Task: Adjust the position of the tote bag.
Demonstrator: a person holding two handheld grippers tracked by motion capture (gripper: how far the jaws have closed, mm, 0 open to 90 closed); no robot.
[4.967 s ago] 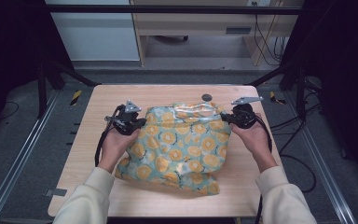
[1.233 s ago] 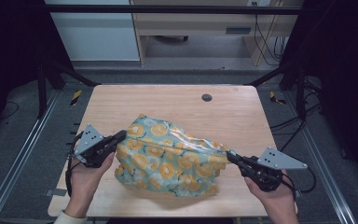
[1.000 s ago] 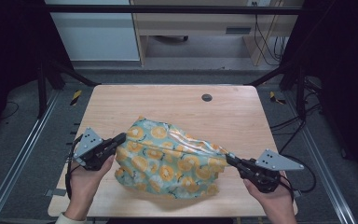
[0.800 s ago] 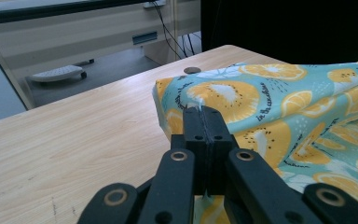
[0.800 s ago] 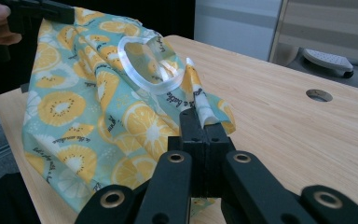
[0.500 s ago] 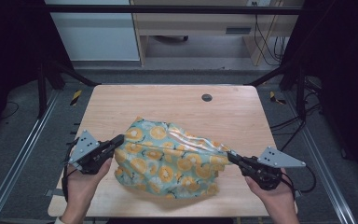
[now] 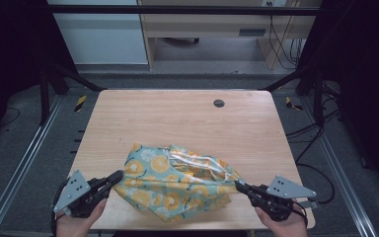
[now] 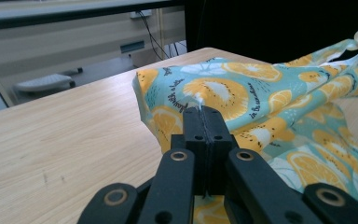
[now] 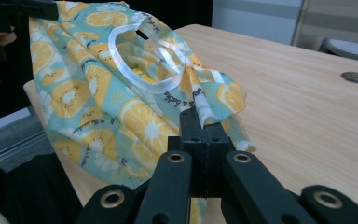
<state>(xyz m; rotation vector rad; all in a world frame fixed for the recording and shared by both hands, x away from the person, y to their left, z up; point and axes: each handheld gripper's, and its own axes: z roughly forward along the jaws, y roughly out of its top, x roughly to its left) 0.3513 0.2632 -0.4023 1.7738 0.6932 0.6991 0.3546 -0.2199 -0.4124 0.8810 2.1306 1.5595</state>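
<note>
Now teal bag (image 7: 177,185) with orange-slice print, crumpled; left hand-held gripper (image 7: 114,177) and right hand-held gripper (image 7: 241,186) clamped on it.

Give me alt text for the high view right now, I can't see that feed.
A teal cloth printed with orange slices hangs stretched between two hand-held grippers at the near edge of a wooden table. The left gripper pinches its left edge and the right gripper its right corner, jaws shut on the fabric. A small dark round grommet sits toward the far side.
</note>
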